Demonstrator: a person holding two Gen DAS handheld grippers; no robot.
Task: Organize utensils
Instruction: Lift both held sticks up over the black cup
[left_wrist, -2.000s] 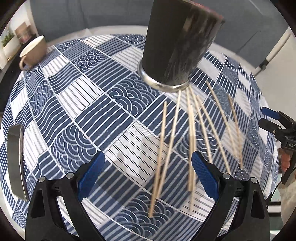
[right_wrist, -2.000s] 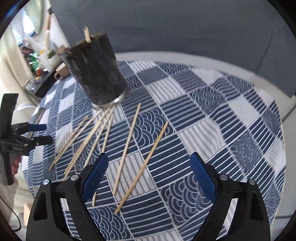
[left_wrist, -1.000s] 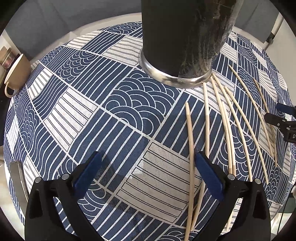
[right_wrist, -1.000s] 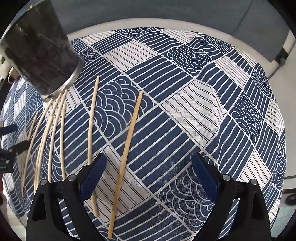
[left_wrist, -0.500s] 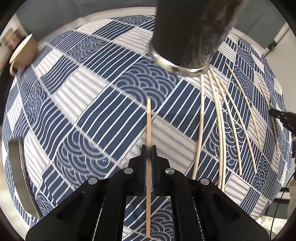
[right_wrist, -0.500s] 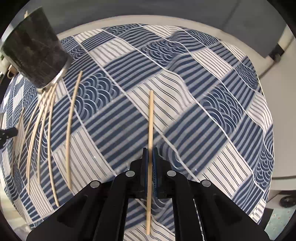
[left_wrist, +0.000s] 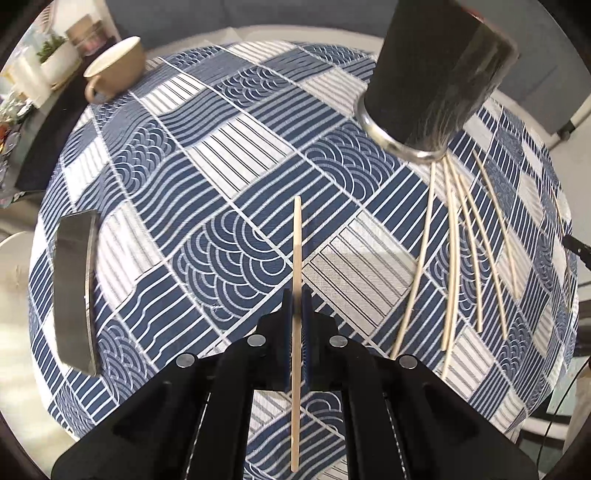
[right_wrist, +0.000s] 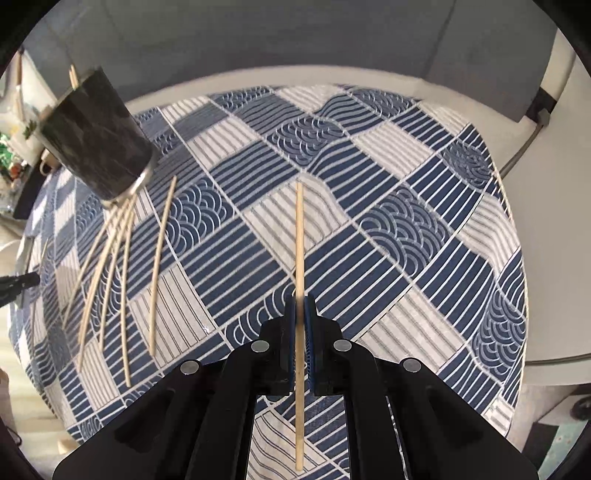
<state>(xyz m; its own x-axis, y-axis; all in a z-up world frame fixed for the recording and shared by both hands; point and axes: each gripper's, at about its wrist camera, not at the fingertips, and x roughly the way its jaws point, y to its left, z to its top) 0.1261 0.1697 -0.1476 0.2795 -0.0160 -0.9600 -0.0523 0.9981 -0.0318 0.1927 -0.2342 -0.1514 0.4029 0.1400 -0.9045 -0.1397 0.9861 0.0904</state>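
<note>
My left gripper (left_wrist: 296, 299) is shut on a wooden chopstick (left_wrist: 296, 243) that sticks out past the blue pads, lifted above the blue patterned tablecloth (left_wrist: 221, 229). In the same way my right gripper (right_wrist: 300, 302) is shut on another chopstick (right_wrist: 299, 236). The dark cylindrical holder (left_wrist: 439, 74) stands at the upper right in the left wrist view and at the upper left in the right wrist view (right_wrist: 94, 136), with one stick tip poking out of its top. Several loose chopsticks (left_wrist: 458, 243) (right_wrist: 110, 266) fan out on the cloth from the holder's base.
A beige cup (left_wrist: 118, 68) sits at the far left edge of the table, with small plants and jars behind it. A flat dark metal object (left_wrist: 74, 295) lies on the cloth at the left. A grey sofa (right_wrist: 295, 44) runs behind the round table.
Both grippers closed, each on one chopstick, and lifted it off the cloth. Both views have pulled back and up from the table, the left one swinging away from the holder.
</note>
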